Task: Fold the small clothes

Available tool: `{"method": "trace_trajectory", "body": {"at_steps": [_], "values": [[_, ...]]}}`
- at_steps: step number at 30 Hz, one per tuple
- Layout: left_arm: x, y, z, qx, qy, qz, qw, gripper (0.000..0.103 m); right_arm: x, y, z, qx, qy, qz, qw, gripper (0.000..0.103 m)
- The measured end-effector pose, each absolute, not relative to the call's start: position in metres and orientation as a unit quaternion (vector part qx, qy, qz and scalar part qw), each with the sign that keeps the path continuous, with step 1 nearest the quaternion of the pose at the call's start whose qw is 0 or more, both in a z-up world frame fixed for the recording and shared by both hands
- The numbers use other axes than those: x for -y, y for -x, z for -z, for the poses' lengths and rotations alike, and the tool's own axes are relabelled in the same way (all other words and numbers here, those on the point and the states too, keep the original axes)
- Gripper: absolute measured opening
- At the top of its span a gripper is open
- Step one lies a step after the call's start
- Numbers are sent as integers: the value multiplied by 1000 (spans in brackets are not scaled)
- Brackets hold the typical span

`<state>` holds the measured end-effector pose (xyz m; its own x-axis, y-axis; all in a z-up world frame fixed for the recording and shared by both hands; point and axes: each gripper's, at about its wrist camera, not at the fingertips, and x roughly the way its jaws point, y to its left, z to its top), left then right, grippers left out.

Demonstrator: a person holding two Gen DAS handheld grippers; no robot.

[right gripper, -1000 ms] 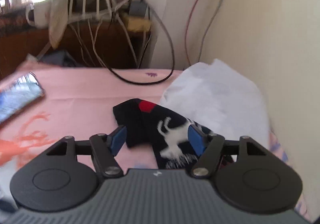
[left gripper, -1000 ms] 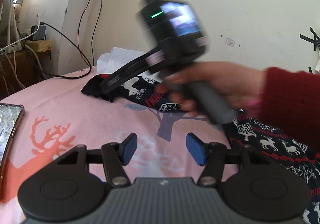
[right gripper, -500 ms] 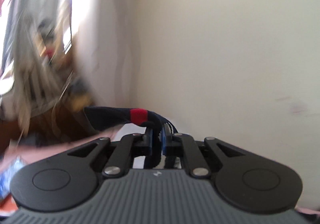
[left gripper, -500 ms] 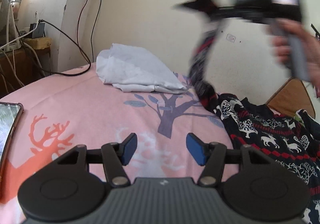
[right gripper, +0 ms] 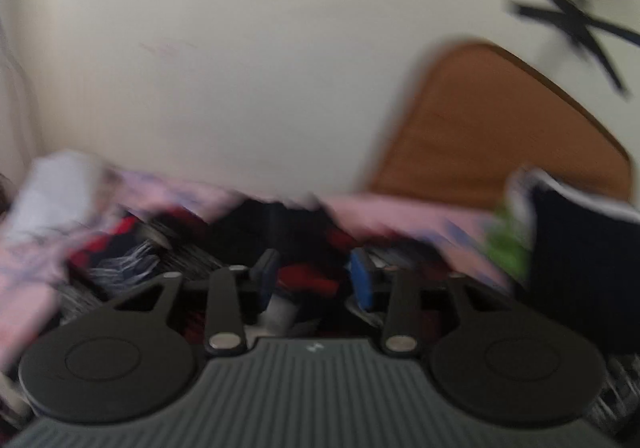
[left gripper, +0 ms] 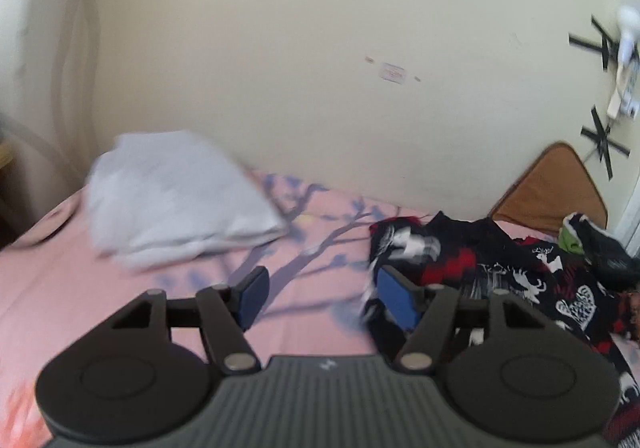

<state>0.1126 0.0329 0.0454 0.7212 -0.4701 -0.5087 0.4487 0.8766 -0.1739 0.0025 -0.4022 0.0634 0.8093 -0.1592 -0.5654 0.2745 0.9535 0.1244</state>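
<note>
Left gripper (left gripper: 320,294): jaws apart and just opened a little further, blue pads bare, nothing between them. It hangs over the pink bedsheet printed with a grey-blue tree (left gripper: 120,300). Its right-hand pad sits just at the edge of the crumpled dark navy garment with white reindeer and red bands (left gripper: 500,272), which lies heaped on the sheet to the right; contact with the pad cannot be confirmed.

Folded white cloth (left gripper: 176,200): lies on the sheet near the cream wall (left gripper: 320,48), to the left of the dark garment and well apart from it. Blurred.

Right gripper (right gripper: 314,278): view heavily smeared by motion. Jaws partly apart, having just been opening. Dark and red fabric of the patterned garment (right gripper: 308,276) shows in the gap, but the pads do not appear to press on it.

Surroundings: a brown rounded-corner cushion (right gripper: 500,128) leans against the wall behind the clothes. A second dark piece with a bright green patch (right gripper: 576,256) sits at the right, beside the patterned heap. Black tape crosses (right gripper: 576,24) are stuck on the wall above.
</note>
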Motion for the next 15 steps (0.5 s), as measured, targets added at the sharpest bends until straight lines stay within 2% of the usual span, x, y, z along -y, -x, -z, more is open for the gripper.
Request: {"method": "trace_trajectory", "body": {"at_steps": [3, 7, 12, 15], "values": [[12, -145, -38, -300, 6, 264, 917, 61, 427, 20, -66, -269, -142, 109, 946, 45], [48, -181, -12, -326, 24, 259, 909, 61, 402, 28, -81, -240, -101, 43, 964, 62], [61, -217, 20, -381, 118, 297, 868, 61, 376, 10, -82, -259, -34, 27, 965, 63], [74, -217, 26, -372, 78, 304, 873, 49, 377, -20, -69, -274, -47, 32, 960, 64]]}}
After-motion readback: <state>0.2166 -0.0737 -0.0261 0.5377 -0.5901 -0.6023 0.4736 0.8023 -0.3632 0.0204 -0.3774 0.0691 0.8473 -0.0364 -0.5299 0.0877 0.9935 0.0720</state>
